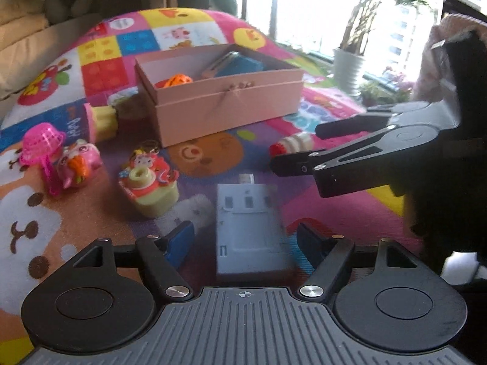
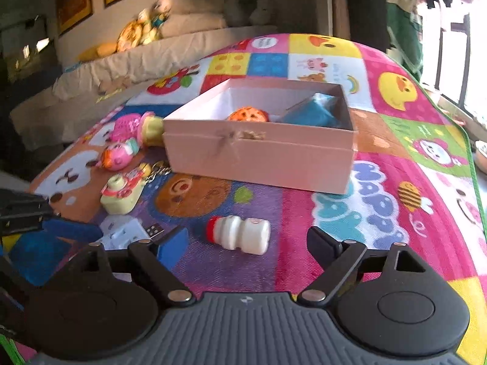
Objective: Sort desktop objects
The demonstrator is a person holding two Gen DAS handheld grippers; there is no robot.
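Note:
A white power adapter [image 1: 249,228] lies on the colourful play mat [image 1: 213,164] between the blue pads of my left gripper [image 1: 243,238]. The jaws stand open, with a gap on each side of the adapter. A small white bottle with a red cap [image 2: 240,234] lies on its side just ahead of my right gripper [image 2: 246,243], which is open and empty. The left wrist view shows the right gripper [image 1: 296,147] coming in from the right, its fingers either side of the bottle [image 1: 293,143]. An open pink box [image 2: 258,158] behind holds an orange ball [image 2: 248,115] and a blue item [image 2: 313,112].
Left of the box lie a camera-shaped toy [image 1: 149,185], a pink pig toy [image 1: 80,164], a pink basket [image 1: 42,143] and a pink-and-yellow toy [image 1: 100,118]. A white fluffy thing [image 1: 194,210] sits beside the adapter. A potted plant [image 1: 350,67] stands by the window.

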